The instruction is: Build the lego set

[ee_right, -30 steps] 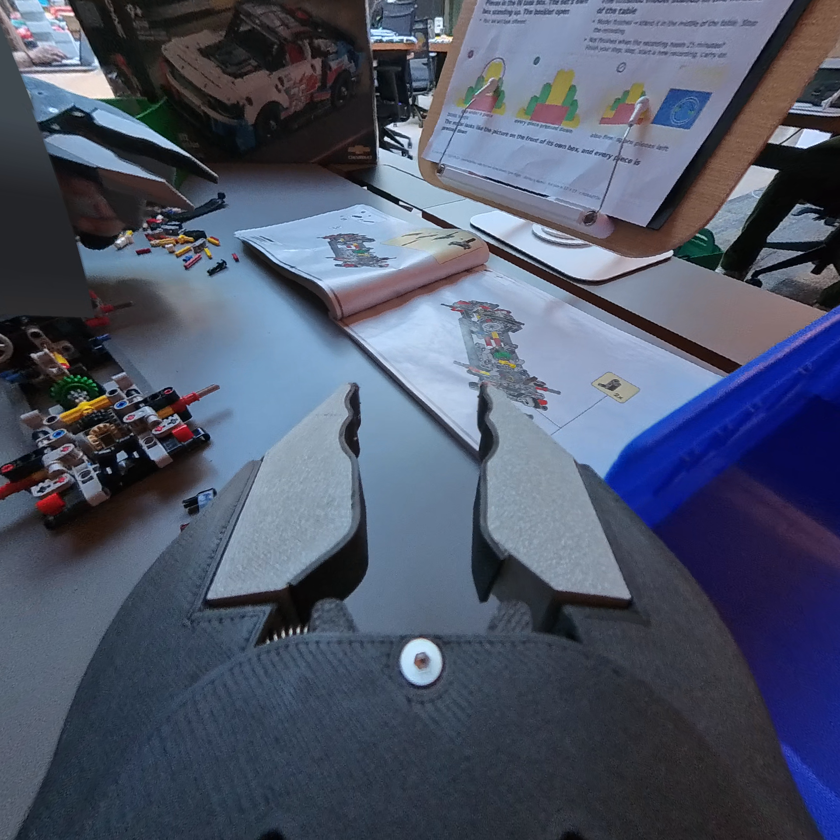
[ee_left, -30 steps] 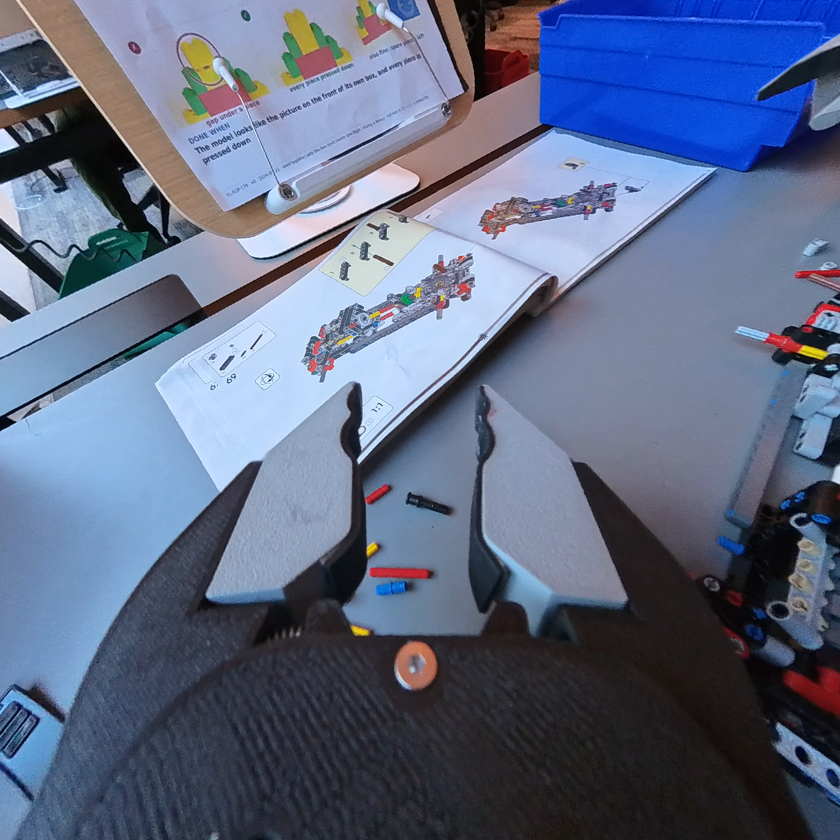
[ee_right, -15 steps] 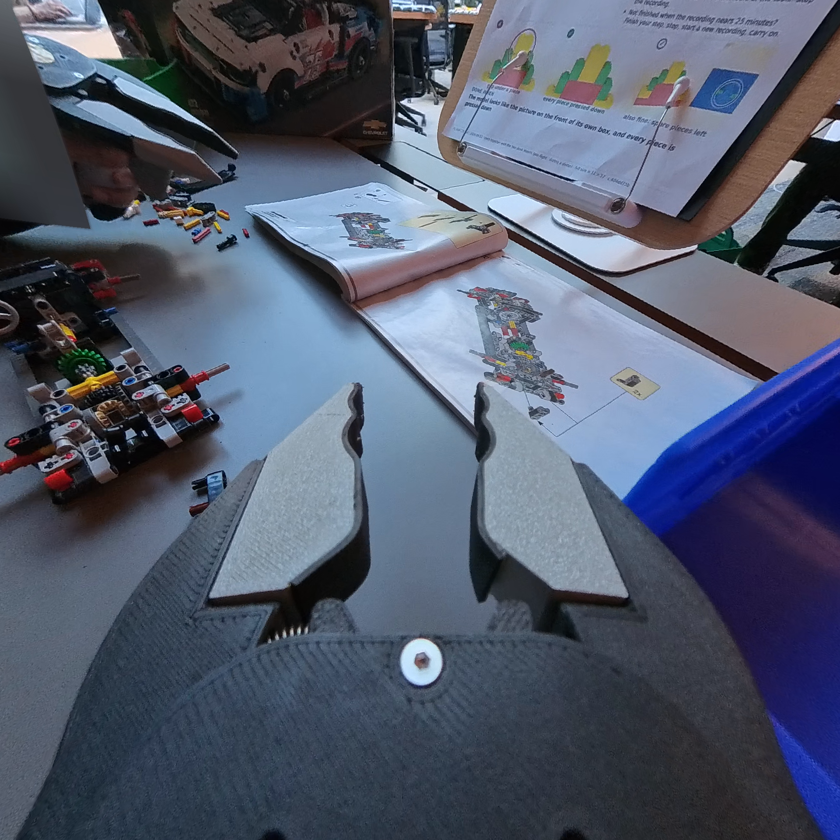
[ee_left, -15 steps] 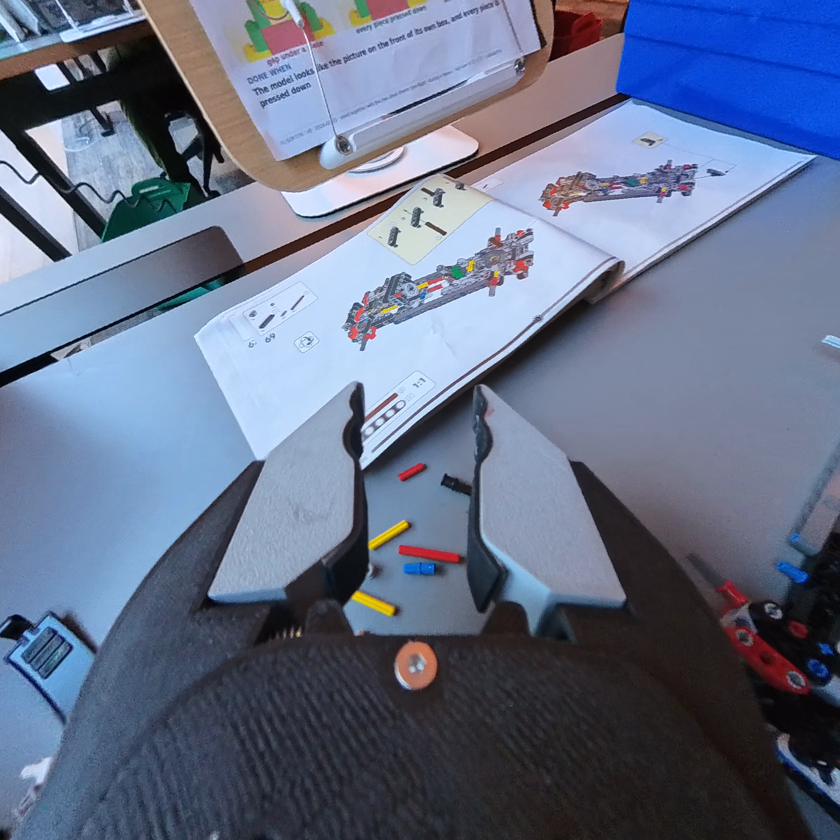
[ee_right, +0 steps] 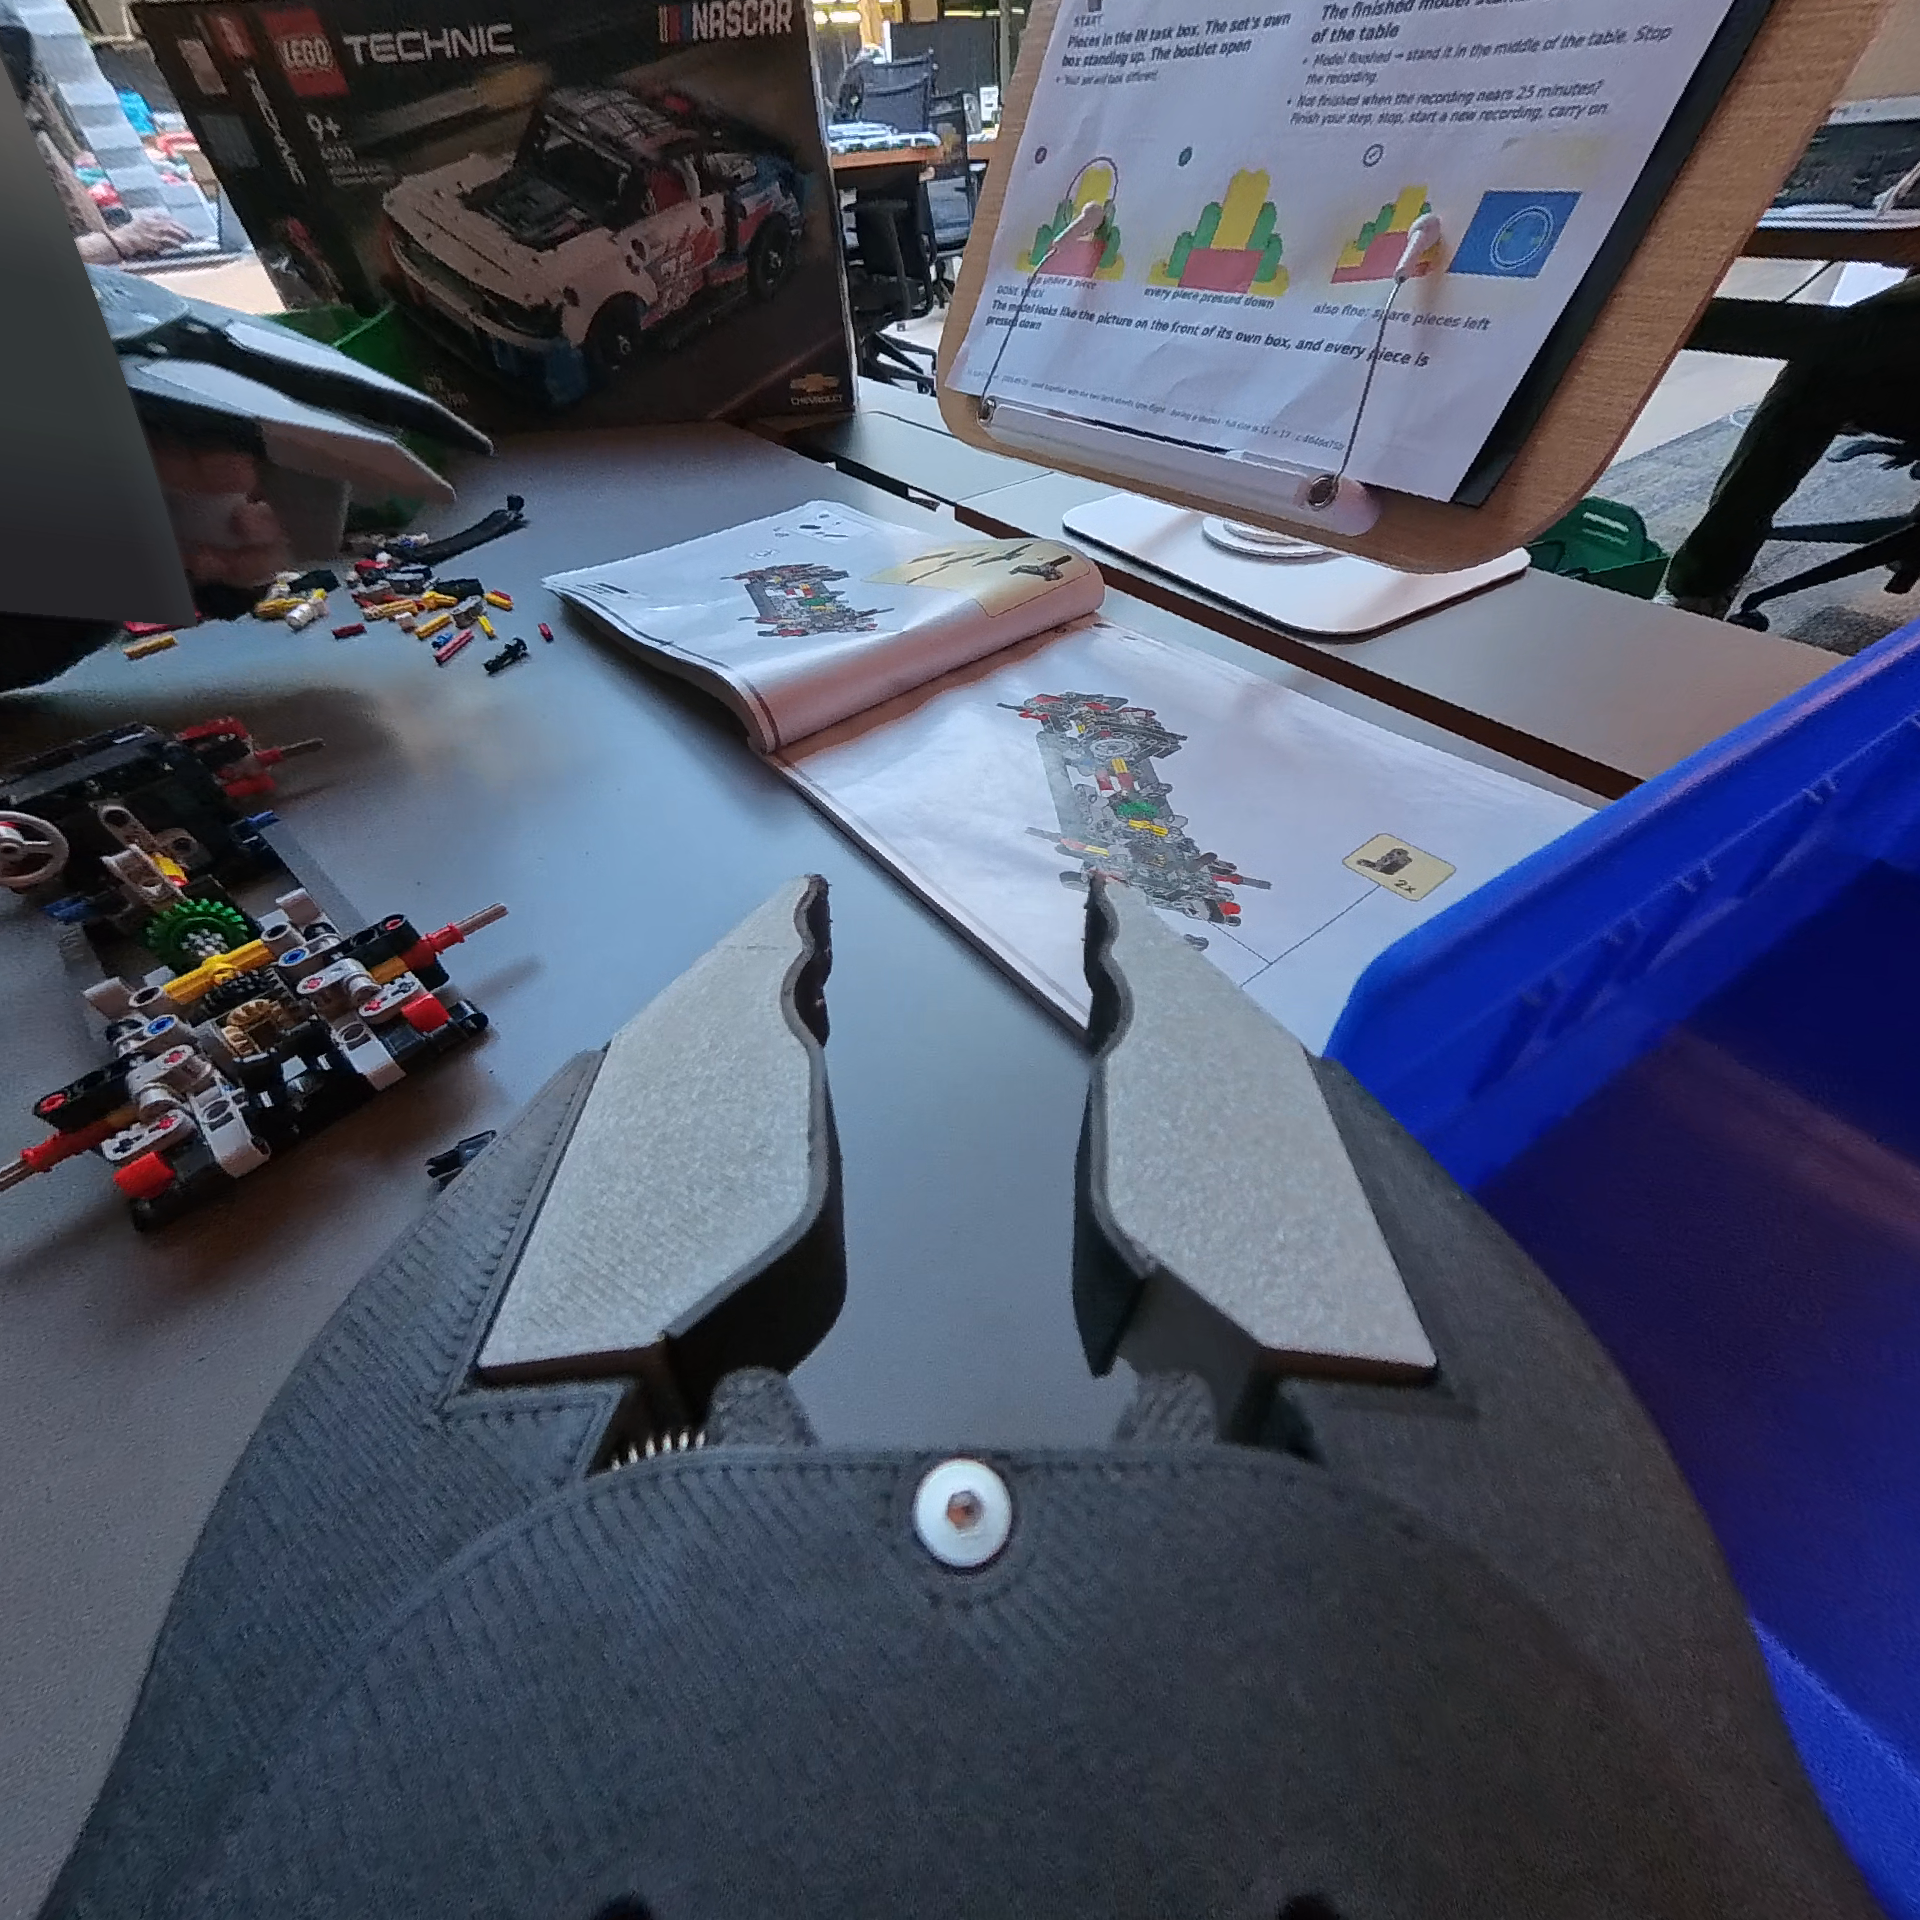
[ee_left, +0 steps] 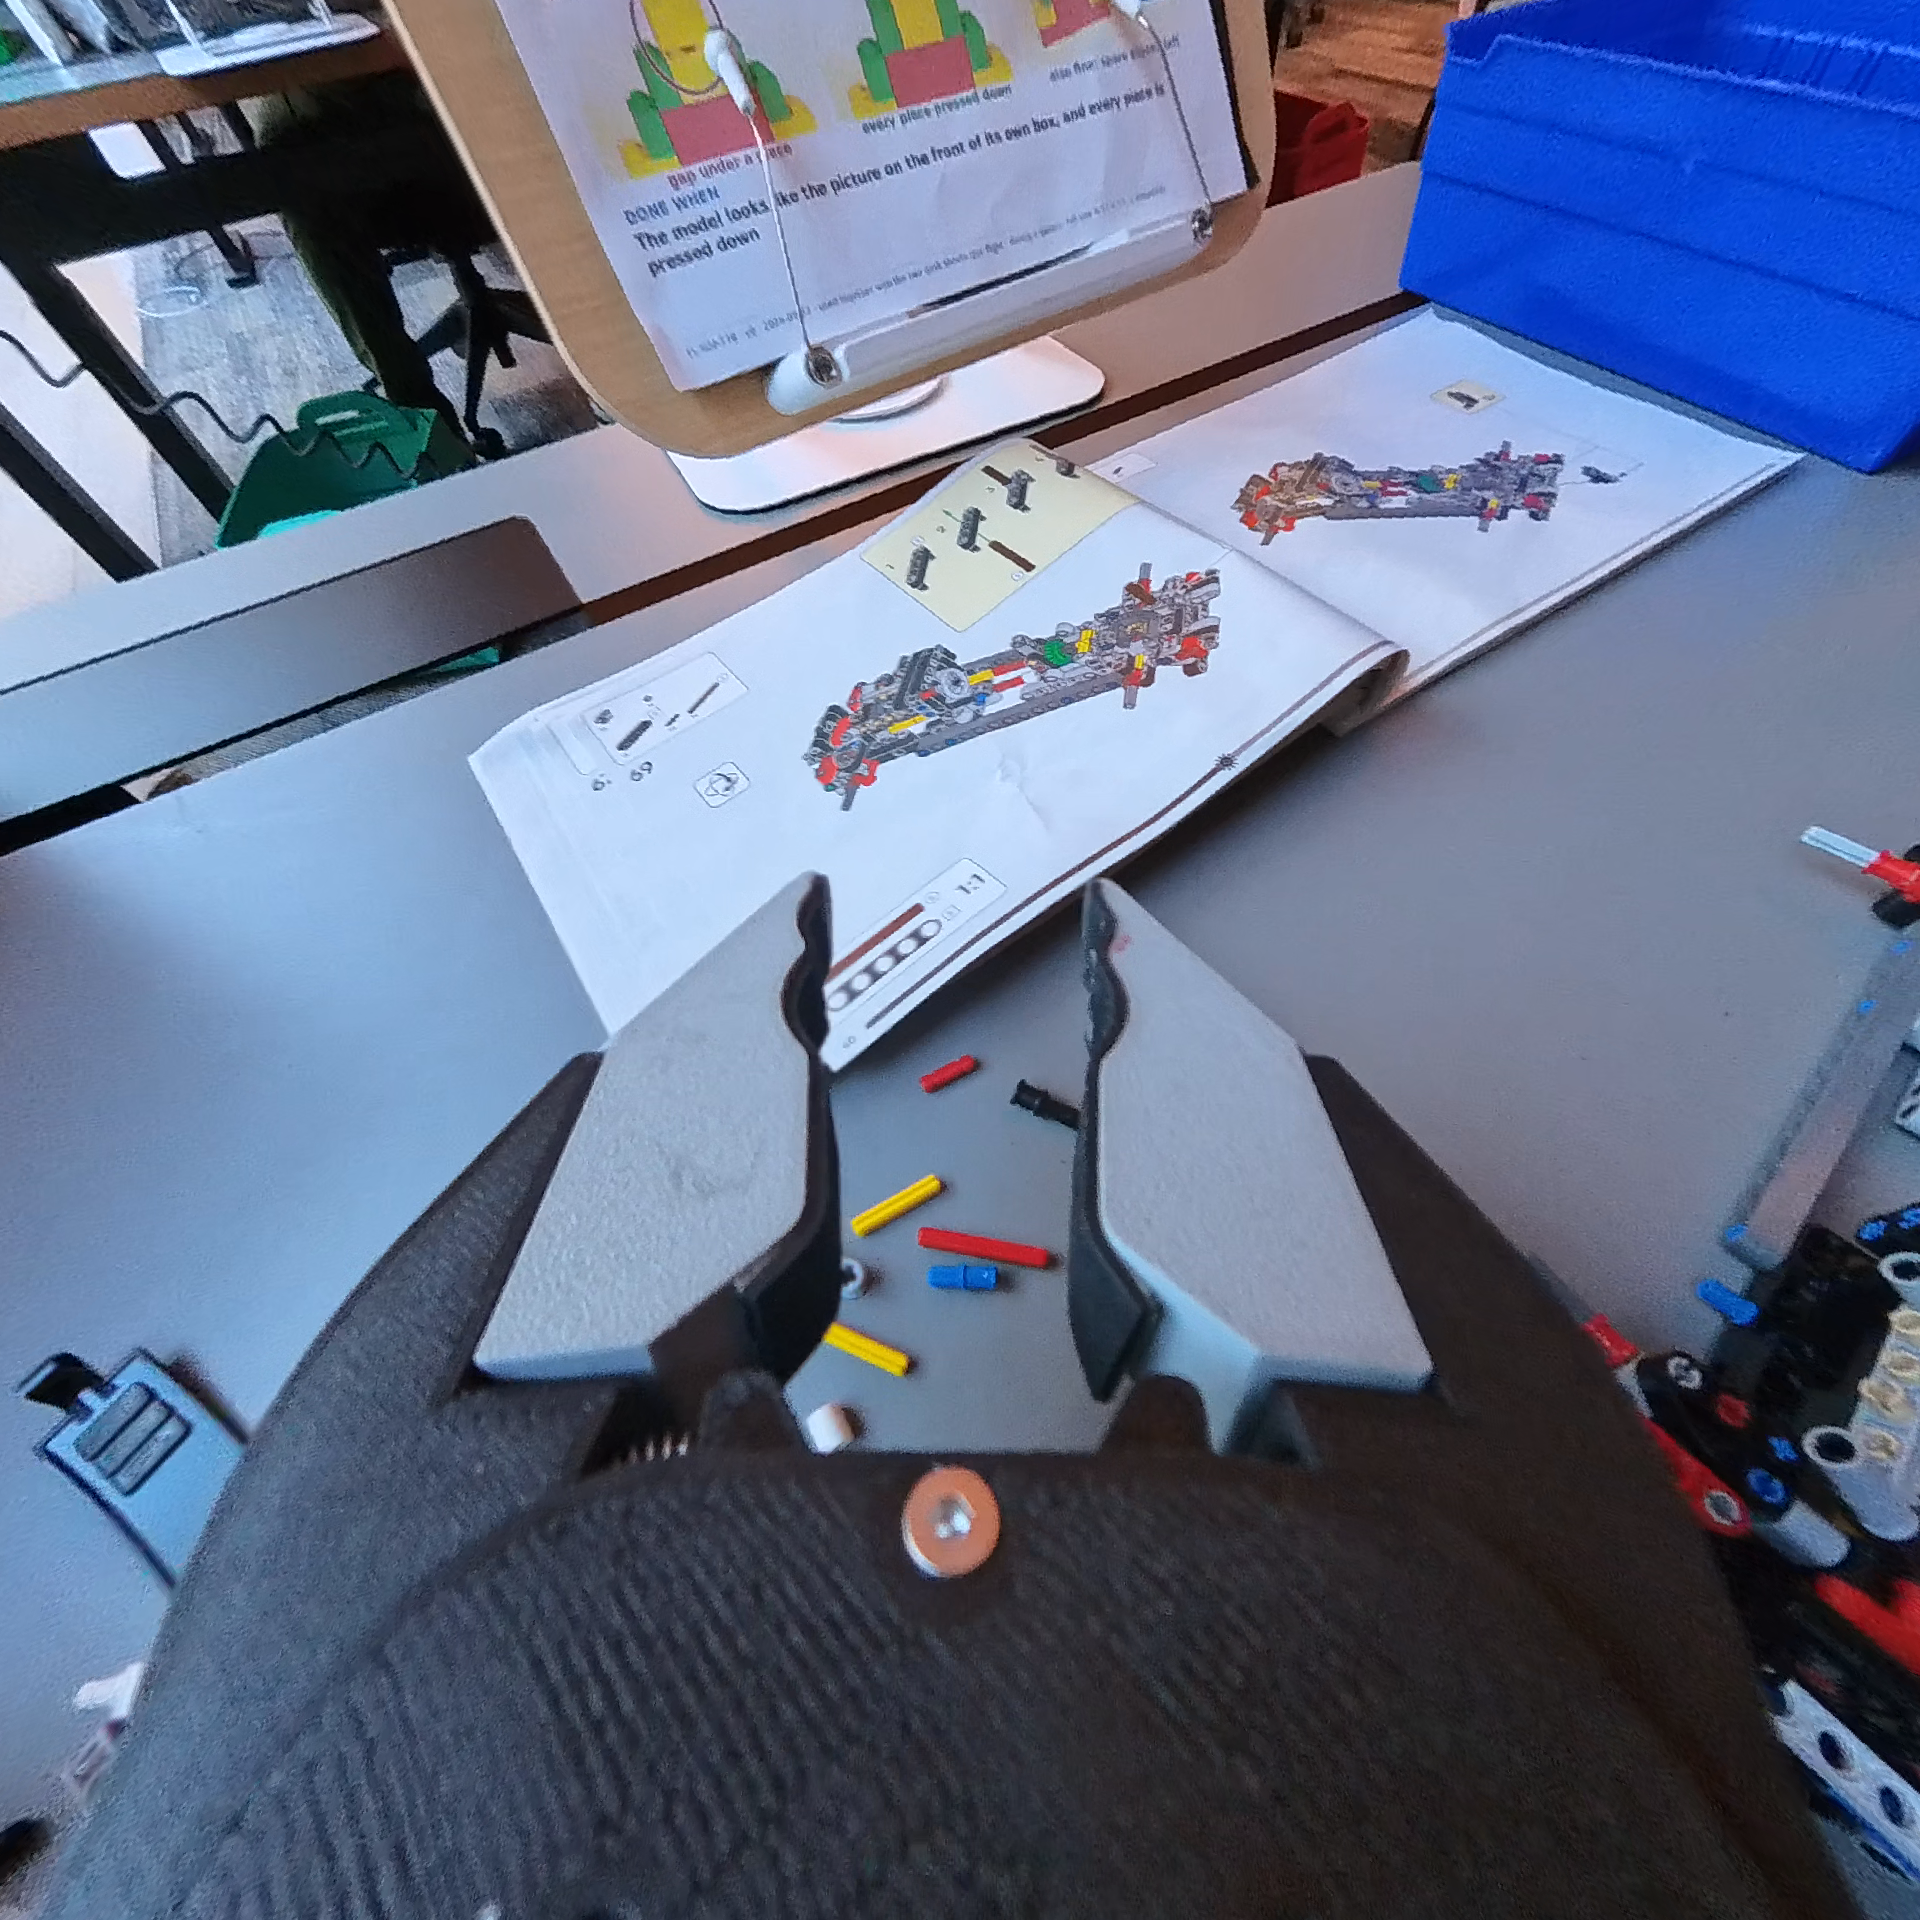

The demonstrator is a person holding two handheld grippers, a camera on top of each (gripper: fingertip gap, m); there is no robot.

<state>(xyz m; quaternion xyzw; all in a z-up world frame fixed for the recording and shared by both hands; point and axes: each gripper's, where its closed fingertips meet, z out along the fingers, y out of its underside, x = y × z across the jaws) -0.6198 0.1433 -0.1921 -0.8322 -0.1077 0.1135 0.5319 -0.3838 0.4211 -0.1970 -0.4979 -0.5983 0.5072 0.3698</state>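
left gripper (ee_left: 956, 935) hangs released and empty over loose pegs (ee_left: 982, 1245) on the grey table (ee_left: 1507, 935), beside the open booklet (ee_left: 935, 748). right gripper (ee_right: 956, 925) (also released, empty) sits near the blue bin (ee_right: 1662, 935). risk: fingers could scatter pegs.

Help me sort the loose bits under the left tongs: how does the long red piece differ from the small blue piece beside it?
The long red piece is a thin, plain rod; the small blue piece is stubbier, with a collar near its middle. The red one is clearly longer than the blue one. The red one lies slightly slanted, farther from the camera; the blue one lies nearer, almost level. Both lie loose on the grey table, seen between the open left tongs, which touch neither.
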